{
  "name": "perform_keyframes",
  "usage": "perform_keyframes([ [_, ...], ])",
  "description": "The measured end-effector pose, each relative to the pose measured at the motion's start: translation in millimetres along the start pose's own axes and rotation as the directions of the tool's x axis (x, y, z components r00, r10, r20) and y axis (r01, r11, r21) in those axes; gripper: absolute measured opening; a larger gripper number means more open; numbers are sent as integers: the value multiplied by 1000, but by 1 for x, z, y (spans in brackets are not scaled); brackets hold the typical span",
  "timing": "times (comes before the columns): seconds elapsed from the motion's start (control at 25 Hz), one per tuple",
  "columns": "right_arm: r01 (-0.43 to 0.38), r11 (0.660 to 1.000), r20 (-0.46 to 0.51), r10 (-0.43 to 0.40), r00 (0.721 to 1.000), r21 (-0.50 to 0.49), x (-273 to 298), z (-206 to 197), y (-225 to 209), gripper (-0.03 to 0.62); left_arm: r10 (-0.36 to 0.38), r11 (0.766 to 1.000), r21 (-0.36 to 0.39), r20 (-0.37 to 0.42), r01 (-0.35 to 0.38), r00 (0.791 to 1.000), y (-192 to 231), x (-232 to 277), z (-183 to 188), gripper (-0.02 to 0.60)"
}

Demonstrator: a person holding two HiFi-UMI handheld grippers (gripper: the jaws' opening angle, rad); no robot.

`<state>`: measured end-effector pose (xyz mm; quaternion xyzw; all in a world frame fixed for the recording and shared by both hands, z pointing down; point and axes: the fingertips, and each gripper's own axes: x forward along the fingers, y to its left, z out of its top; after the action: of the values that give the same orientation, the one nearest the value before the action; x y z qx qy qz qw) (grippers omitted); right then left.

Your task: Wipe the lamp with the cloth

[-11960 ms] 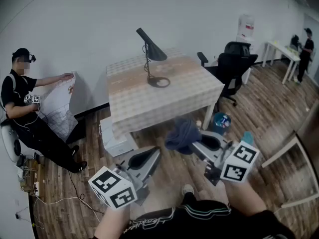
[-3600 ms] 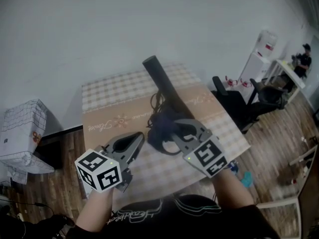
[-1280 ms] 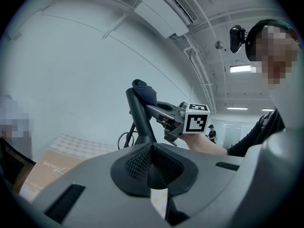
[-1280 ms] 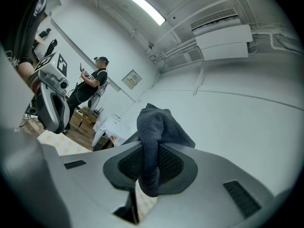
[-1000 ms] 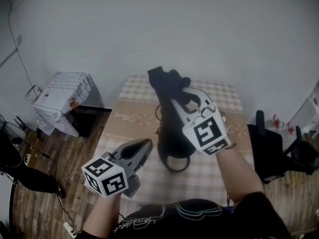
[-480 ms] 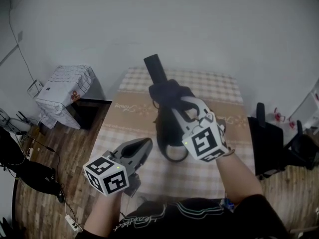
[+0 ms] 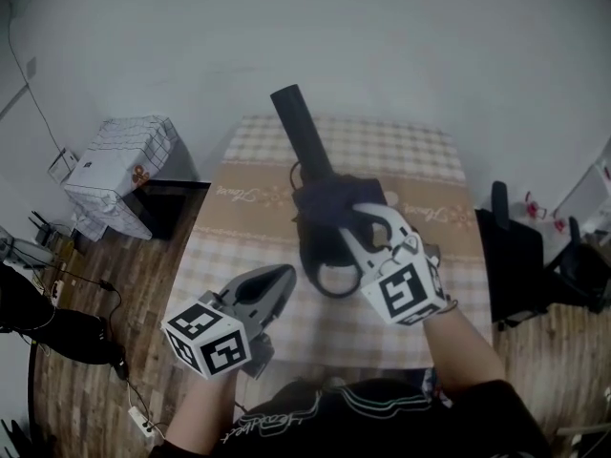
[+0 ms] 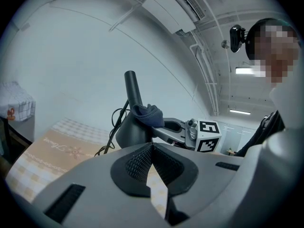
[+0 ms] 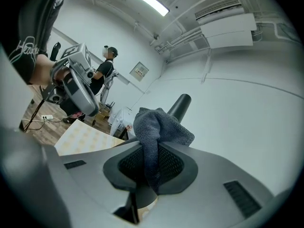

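The right tongs are clenched on the dark cloth, which is bunched so that a soft wad presses against the lamp partway down its shade, probably mid-stroke. The lamp stands on the counter. Its long tapering shade runs with the narrow end up and away toward the wall and the wide mouth down toward the person. The left tongs are closed on nothing, held low beside the lamp, clear of the wiping.

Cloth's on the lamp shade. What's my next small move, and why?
Probably drag the right gripper down the lamp shade toward its wide end: its jaws pinch the cloth, which sits midway on the shade, with the wide part below uncovered.
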<state>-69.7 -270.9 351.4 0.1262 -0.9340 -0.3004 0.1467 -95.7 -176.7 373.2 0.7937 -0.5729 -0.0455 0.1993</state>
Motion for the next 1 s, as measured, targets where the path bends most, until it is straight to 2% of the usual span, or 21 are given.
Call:
perform_keyframes([
  [0.2,-7,999,-27,8,1000,40,-11,-17,19,57,-21,999,-32,-2,21,1000,4,4,-8,-2],
  [0.4,-30,998,-58,33,998,56,-22,-34,40,57,-62,998,-14,-24,61,998,-5,7,-14,-2],
  [0.72,-36,989,-136,55,989,141,-37,-55,67,57,-113,993,-22,-54,112,992,-15,-5,-22,-2],
  [1.0,-21,970,-177,66,982,243,-43,-61,72,57,-145,988,-54,-69,142,987,-17,-16,-32,-2],
])
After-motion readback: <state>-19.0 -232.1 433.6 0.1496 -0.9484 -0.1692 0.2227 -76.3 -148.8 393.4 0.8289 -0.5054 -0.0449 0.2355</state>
